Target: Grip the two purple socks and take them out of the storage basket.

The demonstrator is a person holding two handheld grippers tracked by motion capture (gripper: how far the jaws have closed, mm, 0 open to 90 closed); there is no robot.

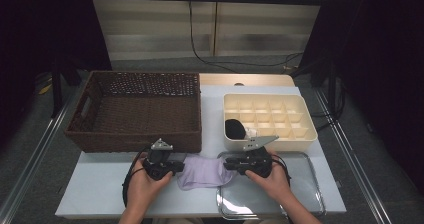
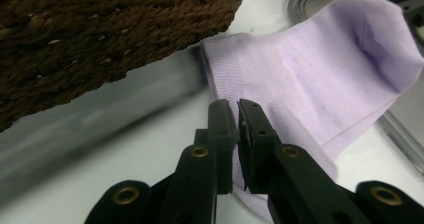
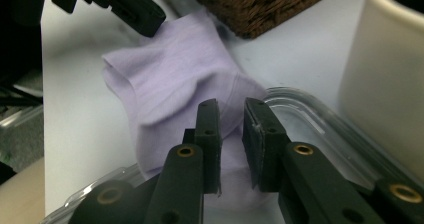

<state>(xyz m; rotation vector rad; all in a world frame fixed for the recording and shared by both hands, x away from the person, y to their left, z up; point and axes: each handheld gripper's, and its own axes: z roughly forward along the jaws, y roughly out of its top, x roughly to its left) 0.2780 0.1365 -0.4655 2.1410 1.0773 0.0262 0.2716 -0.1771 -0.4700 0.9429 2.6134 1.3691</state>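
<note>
You are working at a pale table (image 1: pixel 100 194) with 3 large things on it: a brown wicker basket (image 1: pixel 135 109) at the back left, a cream divided organiser box (image 1: pixel 270 116) at the back right with a dark rolled item (image 1: pixel 234 128) in its near-left cell, and a clear plastic lid (image 1: pixel 300 194) lying flat at the front right. Between basket and lid lies the lilac sock (image 1: pixel 205 171), spread on the table with its right end draped over the lid's left rim. Your left gripper (image 2: pixel 235 109) has its jaws closed to a thin slit on the sock's left edge, and from the left gripper view it looks pinched there, though the cloth between the pads is hard to see. Your right gripper (image 3: pixel 231 109) hovers at the sock's other end with its jaws narrowly apart and cloth bunched between them, not yet clamped. The step in hand looks like folding or rolling the sock so it fits 1 cell of the organiser. To do it well, close the right jaws on both layers, not just the top one, keep the left pinch firm, and lift both ends evenly so the sock clears the lid rim instead of dragging the lid along.
</note>
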